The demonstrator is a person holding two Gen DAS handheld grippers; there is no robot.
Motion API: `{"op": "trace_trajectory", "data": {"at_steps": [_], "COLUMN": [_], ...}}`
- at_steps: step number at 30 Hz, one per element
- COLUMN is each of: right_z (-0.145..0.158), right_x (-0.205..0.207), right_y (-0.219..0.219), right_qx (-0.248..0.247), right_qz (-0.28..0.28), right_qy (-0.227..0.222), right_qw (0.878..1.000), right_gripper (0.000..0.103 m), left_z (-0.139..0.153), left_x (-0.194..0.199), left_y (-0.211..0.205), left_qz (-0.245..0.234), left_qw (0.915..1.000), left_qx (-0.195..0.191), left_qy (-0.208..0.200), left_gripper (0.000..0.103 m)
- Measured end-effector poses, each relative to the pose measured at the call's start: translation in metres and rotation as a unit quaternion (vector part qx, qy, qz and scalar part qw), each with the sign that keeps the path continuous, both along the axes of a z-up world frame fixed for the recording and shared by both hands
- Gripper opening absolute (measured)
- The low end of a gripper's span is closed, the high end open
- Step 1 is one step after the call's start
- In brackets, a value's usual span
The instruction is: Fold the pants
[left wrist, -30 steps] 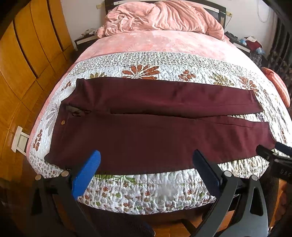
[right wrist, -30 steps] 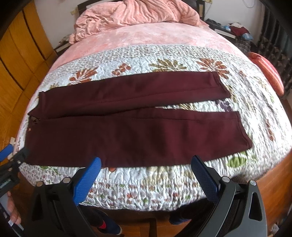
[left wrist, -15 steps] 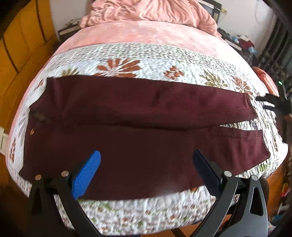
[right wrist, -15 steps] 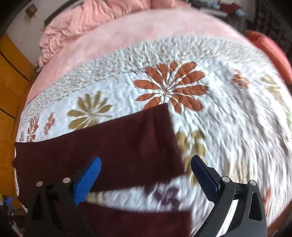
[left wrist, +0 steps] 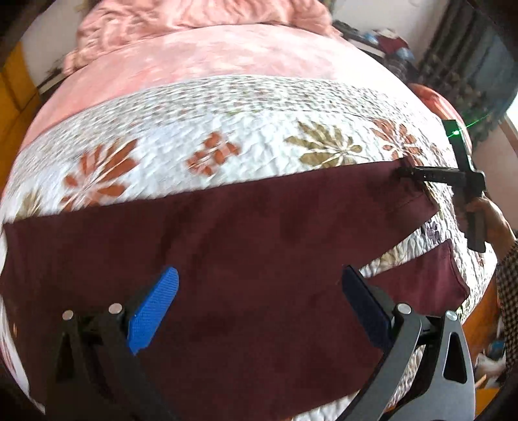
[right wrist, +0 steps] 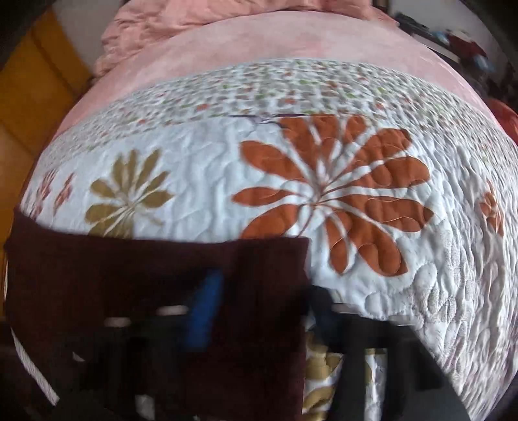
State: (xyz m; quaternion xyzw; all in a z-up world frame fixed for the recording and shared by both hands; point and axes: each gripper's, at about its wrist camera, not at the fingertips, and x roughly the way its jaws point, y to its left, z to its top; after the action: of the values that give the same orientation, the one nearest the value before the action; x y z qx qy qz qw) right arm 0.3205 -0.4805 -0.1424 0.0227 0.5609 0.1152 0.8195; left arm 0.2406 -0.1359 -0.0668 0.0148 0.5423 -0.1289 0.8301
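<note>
A: How far along can the folding be judged to be?

B: Barely begun. The pants (left wrist: 246, 259) are laid flat across the quilt (left wrist: 226, 129) at the foot of the bed, waist at the left, hems at the right, and no fold is seen in them yet. Both legs remain spread side by side.

A: What is being done on the left side?

B: The left gripper (left wrist: 255, 301) is held over the thigh area, its jaws wide apart with nothing between them. No cloth is gripped there.

A: And on the right?

B: The right gripper (left wrist: 404, 171) is set at the far corner of the far leg's hem. Its jaws have just been closing, and the hem corner appears to be pinched between them; in the right wrist view they are blurred, so the grip is judged rather than clearly seen.

A: What is left, then?

B: Everything, it is judged: one leg to be laid over the other, then the length to be folded down.

A: What can be counted?

B: One pair of pants with two legs, two grippers, one quilt, one pink blanket (left wrist: 194, 19) bunched at the head of the bed.
</note>
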Motion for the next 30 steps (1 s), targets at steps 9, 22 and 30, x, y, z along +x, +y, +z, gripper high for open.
{"op": "trace_trajectory", "data": {"at_steps": [9,22,30], "right_z": [0.090,0.133,0.128], "right_x": [-0.066,-0.097,-0.099], "right_y": [-0.018,-0.021,-0.028], "right_qx": [0.092,0.152,0.139], "right_qz": [0.082,0.126,0.090], "right_qy": [-0.129,-0.176,-0.170], "right_qw": [0.984,0.964,0.971], "right_gripper": [0.022,0.021,0.021], "left_z": [-0.031,-0.065,-0.065], "left_x": [0.094,0.136,0.122], "left_y": [-0.059,-0.111,-0.069], "left_qz": [-0.203,-0.341,-0.299], "left_qw": [0.9784,0.9231,0.9266], "left_qx": [-0.030,-0.091,-0.105], "left_qy": [0.028,0.152,0.202], "left_gripper": [0.100,0.100,0.028]}}
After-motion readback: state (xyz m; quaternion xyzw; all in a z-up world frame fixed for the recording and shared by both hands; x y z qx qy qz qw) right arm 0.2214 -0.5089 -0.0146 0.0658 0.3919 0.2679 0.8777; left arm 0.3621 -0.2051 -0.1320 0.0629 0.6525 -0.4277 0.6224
